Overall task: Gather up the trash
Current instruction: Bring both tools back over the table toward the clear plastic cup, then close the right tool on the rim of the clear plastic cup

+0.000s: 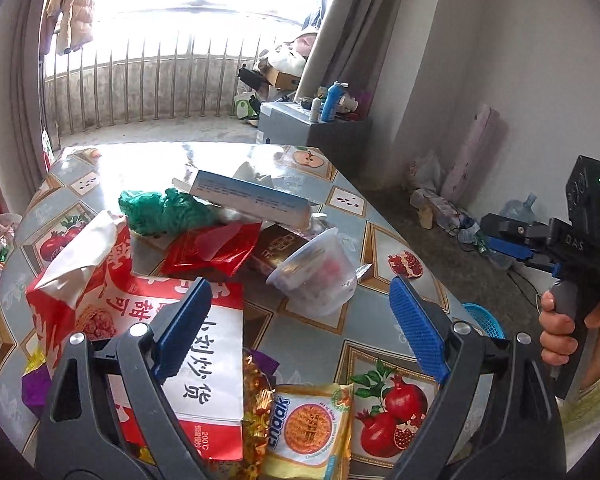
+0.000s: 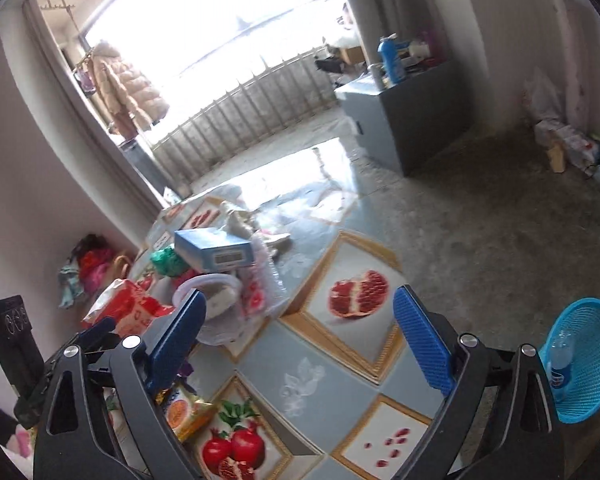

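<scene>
Between both spread claws, nothing is being pinched.
Left claw (image 1: 300, 320) is hovering wide over the counter (image 1: 312, 332), lining up on the plastic tub (image 1: 316, 272) just ahead, trash heaped around it. Right claw (image 2: 300, 340) is waiting empty; blue basket (image 2: 588, 360), holding one bottle (image 2: 560, 364), is sitting right of it, ready for drops.

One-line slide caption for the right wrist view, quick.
Open right gripper hovers over the fruit-print table, litter heaped at left, blue basket with a bottle at right.

Clear tub's (image 1: 314, 270) contents blurred, perhaps food scraps; blue basket (image 1: 485, 320) mostly hidden.
</scene>
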Available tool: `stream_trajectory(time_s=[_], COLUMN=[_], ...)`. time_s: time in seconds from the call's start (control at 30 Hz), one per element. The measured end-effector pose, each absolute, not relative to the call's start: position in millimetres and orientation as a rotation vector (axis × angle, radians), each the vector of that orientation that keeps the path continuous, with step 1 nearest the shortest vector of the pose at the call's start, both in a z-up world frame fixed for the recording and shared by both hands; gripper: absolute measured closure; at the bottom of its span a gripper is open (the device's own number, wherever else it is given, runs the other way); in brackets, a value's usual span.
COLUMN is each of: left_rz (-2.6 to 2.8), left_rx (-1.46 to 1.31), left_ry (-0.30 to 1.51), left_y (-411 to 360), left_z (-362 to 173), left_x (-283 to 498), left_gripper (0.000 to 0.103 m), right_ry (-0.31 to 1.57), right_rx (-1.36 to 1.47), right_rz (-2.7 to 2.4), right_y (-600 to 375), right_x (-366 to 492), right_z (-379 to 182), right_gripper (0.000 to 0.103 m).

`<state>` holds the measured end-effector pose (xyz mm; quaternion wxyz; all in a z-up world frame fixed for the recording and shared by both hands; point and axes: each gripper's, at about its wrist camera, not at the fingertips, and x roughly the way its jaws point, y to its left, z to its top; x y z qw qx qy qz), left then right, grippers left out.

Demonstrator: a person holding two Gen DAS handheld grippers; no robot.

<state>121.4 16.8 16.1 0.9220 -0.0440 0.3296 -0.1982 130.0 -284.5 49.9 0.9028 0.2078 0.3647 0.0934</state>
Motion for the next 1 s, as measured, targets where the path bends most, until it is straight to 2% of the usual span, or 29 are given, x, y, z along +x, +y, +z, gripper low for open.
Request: stream_trajectory(time_s=[0.1, 0.17, 0.33, 0.6, 0.8, 1.0], left_rz=[-0.406, -0.408, -0.446, -0.463, -0.460, -0.476], left_rx=[-0.079, -0.065, -0.110, -0.133, -0.118, -0.093], left_ry=[0.646, 0.632, 0.641, 0.675, 0.684, 0.686], left_y=[26, 29, 35, 38, 28, 18], left_z=[15, 14, 7, -11, -20, -21], left_x=[113, 112, 116, 126, 138, 145], left_gripper=[0.018, 0.026, 0.047, 0.077, 0.089, 0.093], right_ry=[0.794, 0.829, 0.916, 0.986, 1.030, 1.061], right_rx=[0.424, 0.433, 0.437, 0.437, 0.422, 0.376], right_rz=[0.275, 0.311, 0.308, 0.360, 0.389, 0.407], right_y=[-254, -239, -213, -184, -173, -171], right_x=[147, 160, 197, 236, 245, 228], right_z=[52, 50, 42, 29, 20, 21], right_gripper=[0.019, 0.022, 0.042, 0.059, 0.073, 0.076])
